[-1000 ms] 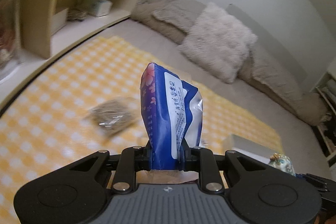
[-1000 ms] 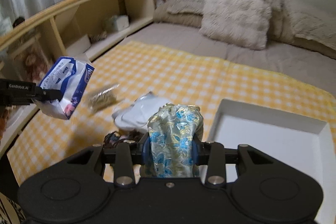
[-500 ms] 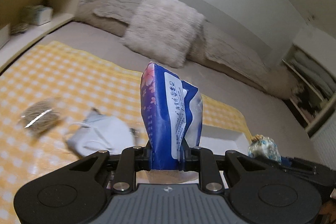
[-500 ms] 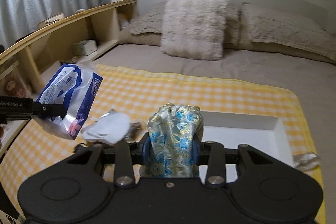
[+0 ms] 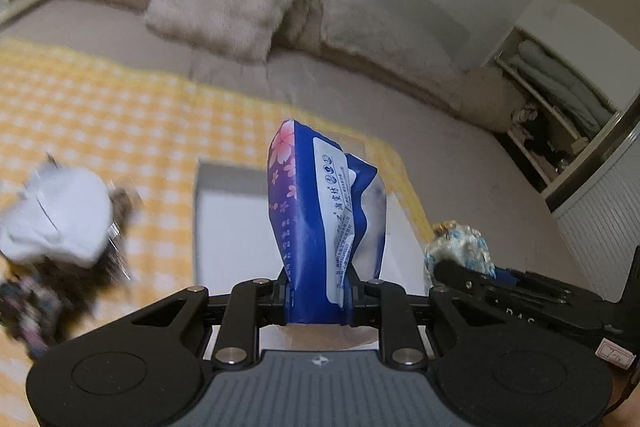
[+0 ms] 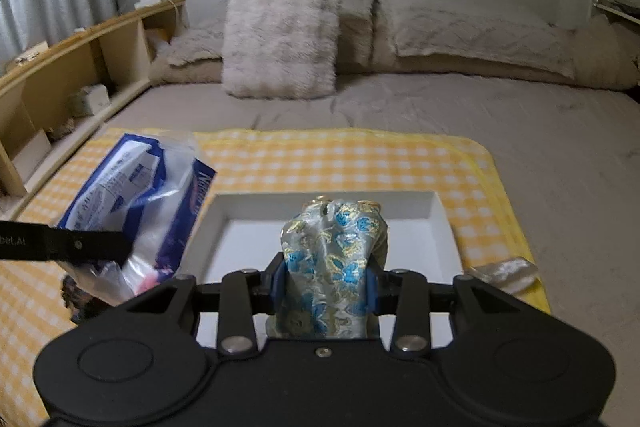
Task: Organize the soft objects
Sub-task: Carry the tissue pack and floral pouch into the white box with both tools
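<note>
My left gripper [image 5: 319, 293] is shut on a blue tissue pack [image 5: 320, 223] with pink flowers, held upright above the near edge of a white tray [image 5: 224, 187]. The pack also shows in the right wrist view [image 6: 136, 203], just left of the tray [image 6: 248, 231]. My right gripper [image 6: 325, 281] is shut on a silver-and-blue brocade pouch [image 6: 332, 259], held over the tray's near part. The pouch also shows in the left wrist view [image 5: 460, 251], right of the tray.
A yellow checked blanket [image 6: 340, 163] covers the bed. A white cloth [image 5: 56, 219] and dark small items [image 5: 28, 311] lie left of the tray. A clear packet [image 6: 504, 269] lies right of the tray. A fluffy pillow [image 6: 280, 39] and wooden shelves [image 6: 80, 67] stand behind.
Both grippers have swung to the right with their loads. The tray has come in front of both, and the white cloth has slid to the left of the left wrist view.
</note>
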The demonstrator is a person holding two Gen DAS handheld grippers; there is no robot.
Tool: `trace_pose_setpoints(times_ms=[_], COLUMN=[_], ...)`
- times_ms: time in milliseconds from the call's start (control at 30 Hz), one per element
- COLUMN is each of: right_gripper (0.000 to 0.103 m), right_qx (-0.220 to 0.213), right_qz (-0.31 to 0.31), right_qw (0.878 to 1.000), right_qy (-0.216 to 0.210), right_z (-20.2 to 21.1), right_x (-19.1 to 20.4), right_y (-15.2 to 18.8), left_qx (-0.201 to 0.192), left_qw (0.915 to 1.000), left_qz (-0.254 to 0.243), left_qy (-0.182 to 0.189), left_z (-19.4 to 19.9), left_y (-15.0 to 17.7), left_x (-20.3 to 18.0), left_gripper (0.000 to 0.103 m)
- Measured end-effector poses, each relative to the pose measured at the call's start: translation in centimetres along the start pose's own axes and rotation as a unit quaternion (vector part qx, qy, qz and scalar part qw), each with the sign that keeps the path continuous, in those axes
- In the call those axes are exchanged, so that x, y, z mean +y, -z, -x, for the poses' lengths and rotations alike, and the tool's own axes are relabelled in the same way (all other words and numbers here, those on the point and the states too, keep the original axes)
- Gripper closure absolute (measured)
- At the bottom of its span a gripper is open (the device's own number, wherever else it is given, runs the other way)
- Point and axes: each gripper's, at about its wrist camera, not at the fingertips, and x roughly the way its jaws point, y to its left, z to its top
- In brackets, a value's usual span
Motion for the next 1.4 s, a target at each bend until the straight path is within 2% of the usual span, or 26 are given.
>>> trace_pose_setpoints(times_ms=[167, 300, 667, 700, 767, 833, 933, 1133, 1167, 1300, 1400], right_gripper=[0.064, 0.064, 0.064, 0.064, 0.064, 0.064, 0.064, 0.062, 0.058, 0.049, 0.041], right_qx=[0.03, 0.057, 0.129, 0.136, 0.143, 0.148, 0.156, 0.17, 0.174, 0.193, 0.192], right_qz=[0.006, 0.007, 0.015, 0.018, 0.022, 0.023, 0.012, -0.01, -0.012, -0.006, -0.003], right_qw=[0.999, 0.998, 0.99, 0.989, 0.988, 0.987, 0.986, 0.983, 0.982, 0.979, 0.98], right_qy=[0.007, -0.004, -0.048, -0.049, -0.049, -0.05, -0.059, -0.065, -0.067, -0.069, -0.055], right_z=[-1.6, -2.9, -7.1, -7.5, -8.2, -8.8, -9.5, -10.7, -10.9, -11.2, -10.8], right_x=[-0.6, -0.5, 2.8, 3.1, 3.6, 4.1, 4.6, 4.8, 4.9, 5.2, 5.1], right_y=[0.7, 1.4, 2.7, 2.8, 2.9, 2.9, 2.9, 3.0, 3.1, 3.4, 3.4], left_qx=[0.057, 0.092, 0.116, 0.119, 0.122, 0.123, 0.125, 0.109, 0.108, 0.112, 0.115], left_qw=[0.9978, 0.9941, 0.9891, 0.9884, 0.9874, 0.9869, 0.9886, 0.9918, 0.9919, 0.9899, 0.9884], left_qz=[0.034, 0.053, 0.032, 0.03, 0.027, 0.028, 0.024, -0.013, -0.021, -0.049, -0.062], left_qy=[-0.003, -0.022, -0.085, -0.09, -0.097, -0.1, -0.081, -0.066, -0.065, -0.071, -0.078], left_z=[-4.2, -6.8, -8.5, -8.4, -8.4, -8.2, -7.5, -5.8, -5.6, -5.2, -5.1], left_y=[1.6, 2.8, 3.7, 3.8, 3.9, 3.9, 3.5, 2.7, 2.6, 2.6, 2.7], left_x=[-0.1, 0.4, 3.1, 3.4, 3.7, 4.1, 4.1, 3.1, 3.1, 2.7, 2.6], left_gripper=[0.078, 0.078, 0.075, 0.072, 0.058, 0.05, 0.033, 0.031, 0.029, 0.024, 0.019])
